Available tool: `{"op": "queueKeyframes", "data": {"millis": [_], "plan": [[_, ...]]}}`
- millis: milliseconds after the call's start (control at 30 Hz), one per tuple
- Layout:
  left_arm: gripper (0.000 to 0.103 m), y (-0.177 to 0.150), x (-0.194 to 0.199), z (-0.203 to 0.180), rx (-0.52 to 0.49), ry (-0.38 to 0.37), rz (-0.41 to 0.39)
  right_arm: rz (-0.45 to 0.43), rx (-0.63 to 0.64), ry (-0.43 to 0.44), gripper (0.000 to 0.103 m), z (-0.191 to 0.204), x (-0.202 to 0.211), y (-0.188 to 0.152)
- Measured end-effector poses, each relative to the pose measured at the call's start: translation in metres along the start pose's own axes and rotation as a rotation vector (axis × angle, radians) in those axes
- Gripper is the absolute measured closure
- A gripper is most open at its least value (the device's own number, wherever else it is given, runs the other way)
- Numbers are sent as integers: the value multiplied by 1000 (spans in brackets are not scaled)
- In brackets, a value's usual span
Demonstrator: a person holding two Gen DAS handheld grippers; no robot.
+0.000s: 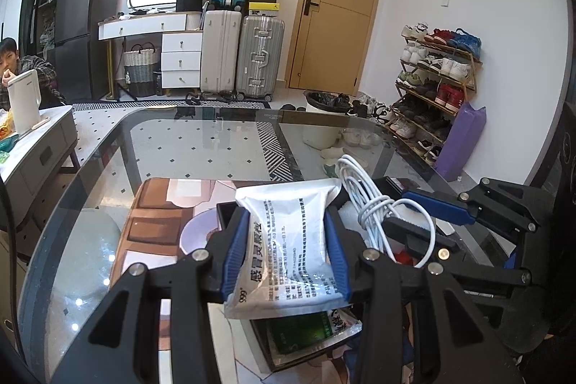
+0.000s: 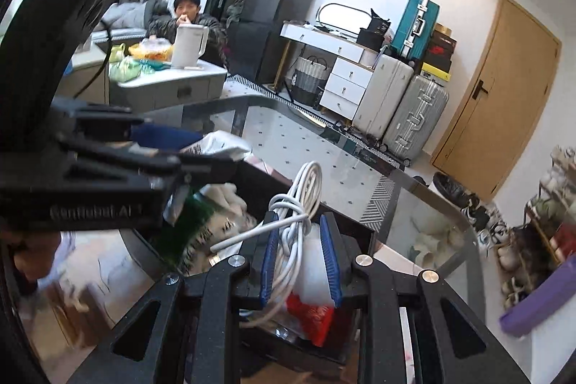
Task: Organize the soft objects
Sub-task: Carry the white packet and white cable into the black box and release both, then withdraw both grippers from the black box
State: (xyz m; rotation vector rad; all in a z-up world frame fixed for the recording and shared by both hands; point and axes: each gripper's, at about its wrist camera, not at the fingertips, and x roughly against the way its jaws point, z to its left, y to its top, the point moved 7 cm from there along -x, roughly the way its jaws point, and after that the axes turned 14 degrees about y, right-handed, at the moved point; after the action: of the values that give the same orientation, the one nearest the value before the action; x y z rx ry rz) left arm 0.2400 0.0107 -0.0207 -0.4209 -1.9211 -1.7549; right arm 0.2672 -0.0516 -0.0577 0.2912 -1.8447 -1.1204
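Our left gripper (image 1: 286,252) is clamping a white medicine sachet (image 1: 288,240) between its blue pads, holding it above the black box (image 1: 266,344) on the glass table (image 1: 201,146). Our right gripper (image 2: 300,258) is pinching a coiled white cable (image 2: 297,204) over the same box, beside a red packet (image 2: 313,315).

Bright, even daylight fills both views. The glass counter (image 1: 223,146) shows glare spots at lower left. Fisheye bending darkens the corners; the right wrist view's right and lower-left edges are blurred.
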Motion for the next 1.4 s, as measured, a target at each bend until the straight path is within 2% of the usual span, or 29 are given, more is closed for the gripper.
{"op": "queueKeyframes", "data": {"millis": [367, 600, 700, 767, 833, 900, 933, 967, 1033, 1100, 1233, 1333, 1367, 1400], "plan": [[62, -1, -2, -1, -9, -3, 3, 26, -14, 37, 79, 0, -15, -4], [61, -3, -3, -5, -18, -9, 8, 34, -17, 15, 77, 0, -11, -4], [60, -5, -6, -7, -26, -10, 17, 17, -14, -1, 67, 2, -2, -4], [60, -9, -9, -10, -35, -8, 34, 14, -6, -15, 54, 4, 2, -6], [58, -12, -11, -12, -46, -3, 43, 10, -2, -28, 52, 5, 6, -8], [56, -14, -11, -14, -59, -2, 45, 7, -8, -35, 42, 3, 10, -10], [55, -15, -9, -15, -70, 0, 45, -1, -17, -43, 34, 2, 13, -11], [53, -16, -8, -16, -84, 0, 44, -13, -30, -48, 26, 0, 17, -12], [48, -17, -6, -20, -108, -3, 40, -44, -59, -42, 18, -4, 27, -13], [42, -20, -2, -23, -137, -1, 37, -60, -90, -34, 15, -6, 34, -14], [38, -22, 5, -25, -157, -4, 39, -91, -125, -45, 3, -9, 45, -17], [23, -23, 17, -24, -156, -34, 20, -130, -157, -27, 2, -14, 56, -15], [14, -23, 22, -24, -153, -36, 6, -136, -167, -23, 1, -11, 59, -17], [0, -23, 28, -21, -140, -21, -13, -144, -183, -14, 1, -12, 63, -18]]}}
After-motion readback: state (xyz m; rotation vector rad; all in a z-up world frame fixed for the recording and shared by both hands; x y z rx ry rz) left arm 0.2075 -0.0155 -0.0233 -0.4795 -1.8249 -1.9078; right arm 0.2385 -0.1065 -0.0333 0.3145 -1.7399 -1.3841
